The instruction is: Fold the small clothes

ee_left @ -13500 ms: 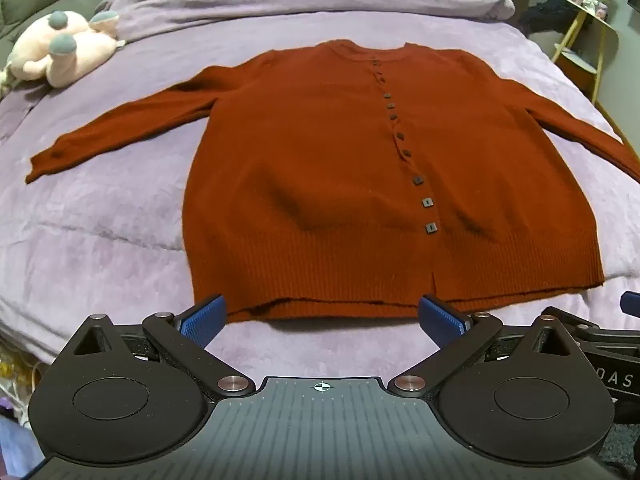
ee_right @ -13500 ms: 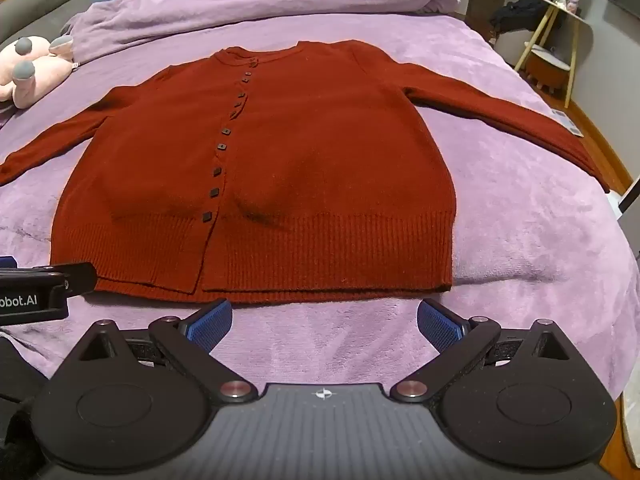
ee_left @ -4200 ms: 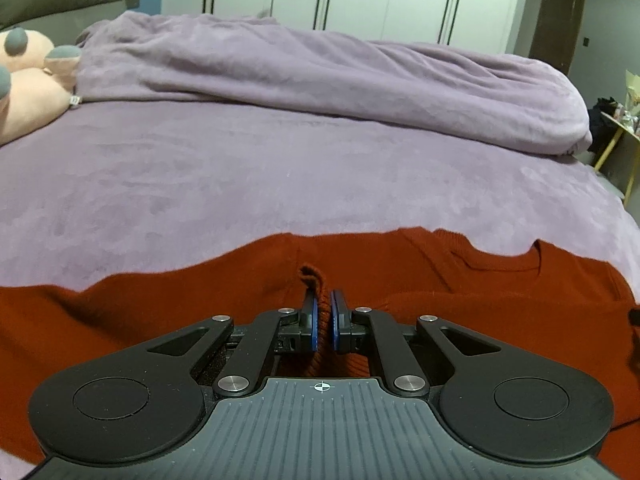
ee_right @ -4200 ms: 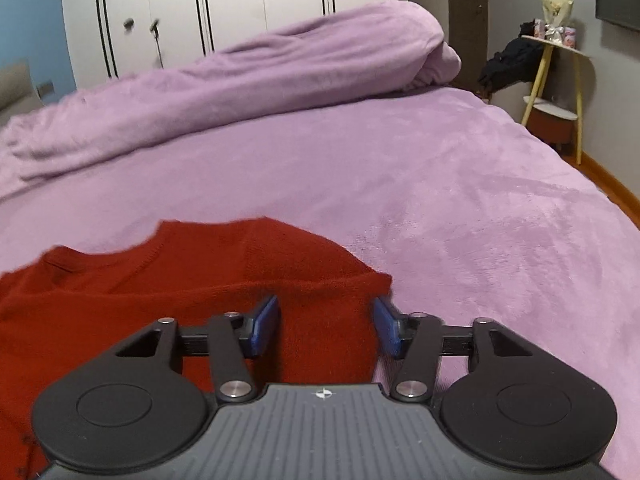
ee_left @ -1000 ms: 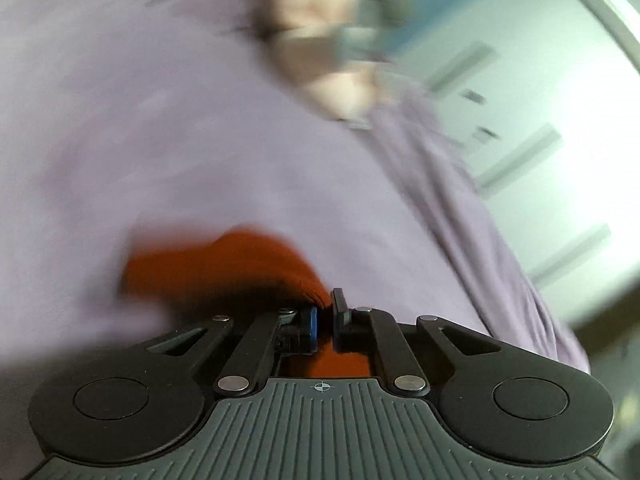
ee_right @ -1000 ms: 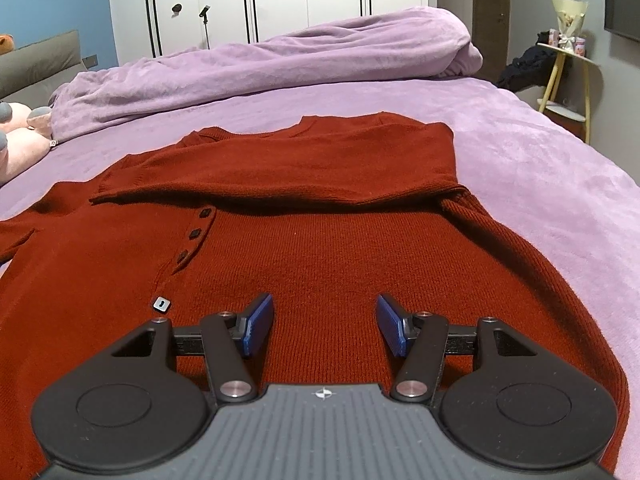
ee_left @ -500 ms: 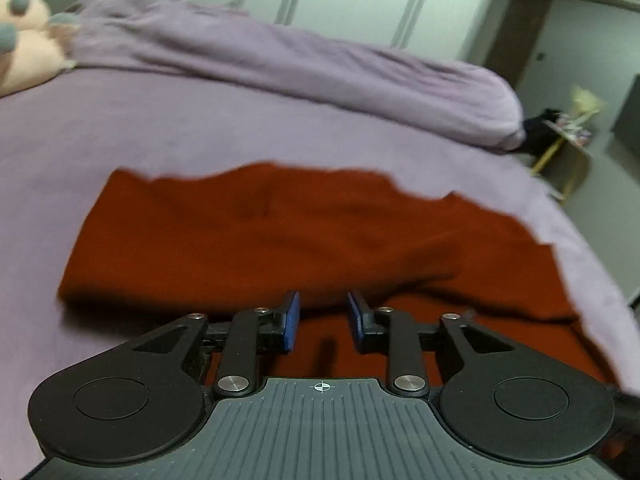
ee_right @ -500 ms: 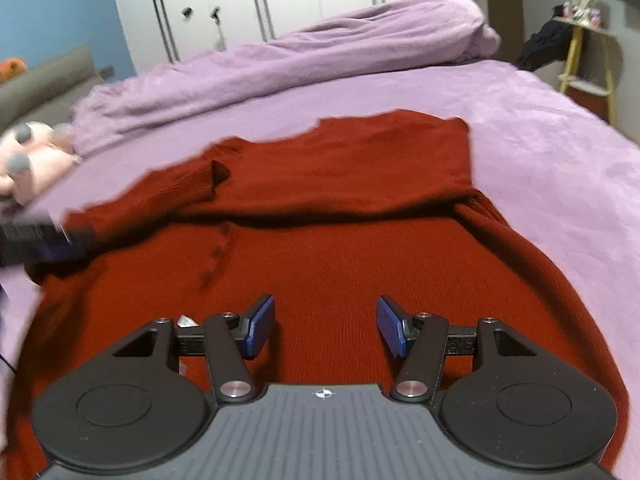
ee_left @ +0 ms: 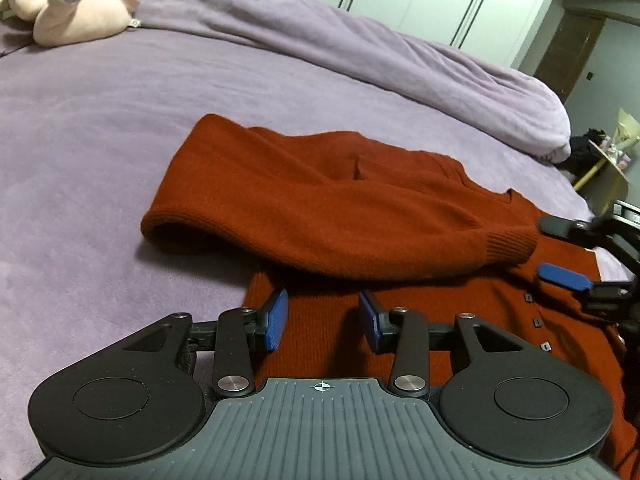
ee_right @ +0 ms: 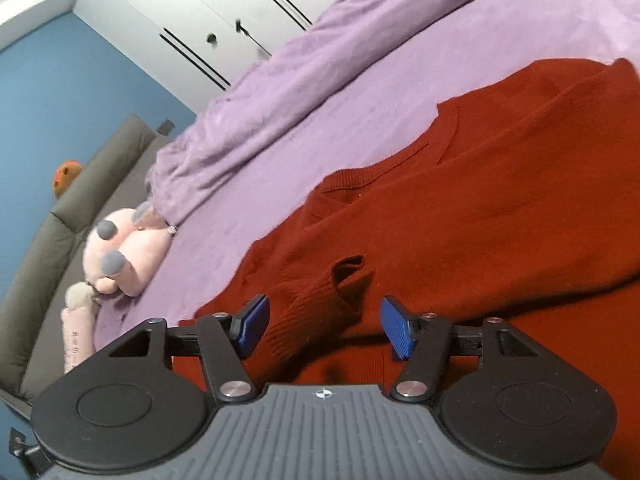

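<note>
The red cardigan (ee_left: 340, 216) lies on the purple bed (ee_left: 88, 128), one sleeve folded across its chest. We judge the knit soft, limp and stretchy, best pinched at the ribbed cuff (ee_right: 316, 312). Our left gripper (ee_left: 322, 322) is opening, empty; our right gripper (ee_right: 324, 328) is opening, straddling that cuff unpinched.

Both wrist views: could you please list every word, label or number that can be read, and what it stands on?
None can be read.
Plush toy: faint marks on its leg, too blurred to read.
Cardigan, grippers: no text shows.
</note>
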A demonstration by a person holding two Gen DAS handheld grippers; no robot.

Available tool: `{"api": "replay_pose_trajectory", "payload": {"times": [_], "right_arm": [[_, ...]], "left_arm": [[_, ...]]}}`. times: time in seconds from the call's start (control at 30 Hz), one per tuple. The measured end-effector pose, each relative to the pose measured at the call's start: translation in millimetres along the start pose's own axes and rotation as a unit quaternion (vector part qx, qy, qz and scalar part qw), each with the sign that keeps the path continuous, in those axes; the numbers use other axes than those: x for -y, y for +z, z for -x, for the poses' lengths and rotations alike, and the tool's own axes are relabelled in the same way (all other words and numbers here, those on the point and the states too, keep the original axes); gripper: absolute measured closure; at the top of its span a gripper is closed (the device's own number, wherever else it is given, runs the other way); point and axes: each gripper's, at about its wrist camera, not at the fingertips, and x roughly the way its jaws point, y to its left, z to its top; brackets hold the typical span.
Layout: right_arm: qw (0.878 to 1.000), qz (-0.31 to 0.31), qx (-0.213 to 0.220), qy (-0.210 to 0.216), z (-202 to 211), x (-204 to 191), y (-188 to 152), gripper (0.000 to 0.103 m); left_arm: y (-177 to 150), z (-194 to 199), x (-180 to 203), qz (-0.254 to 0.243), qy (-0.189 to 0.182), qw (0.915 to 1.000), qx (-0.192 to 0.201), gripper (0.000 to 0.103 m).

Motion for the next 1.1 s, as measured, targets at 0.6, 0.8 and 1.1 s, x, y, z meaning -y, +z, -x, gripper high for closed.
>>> {"api": "replay_pose_trajectory", "payload": {"times": [0.6, 0.8, 1.1], "right_arm": [[0.972, 0.151, 0.101, -0.150, 45.7, 0.2, 35.8, 0.099], [0.982, 0.100, 0.032, -0.156, 36.9, 48.2, 38.1, 0.086], [0.989, 0.086, 0.029, -0.115, 19.8, 52.2, 25.9, 0.080]], "left_arm": [[12.0, 4.4, 24.4, -0.017, 0.022, 0.9993, 0.027, 0.062], [13.8, -19.9, 29.3, -0.014, 0.033, 0.9993, -0.004, 0.064], [15.8, -19.4, 30.8, -0.027, 0.036, 0.9990, -0.007, 0.061]]}}
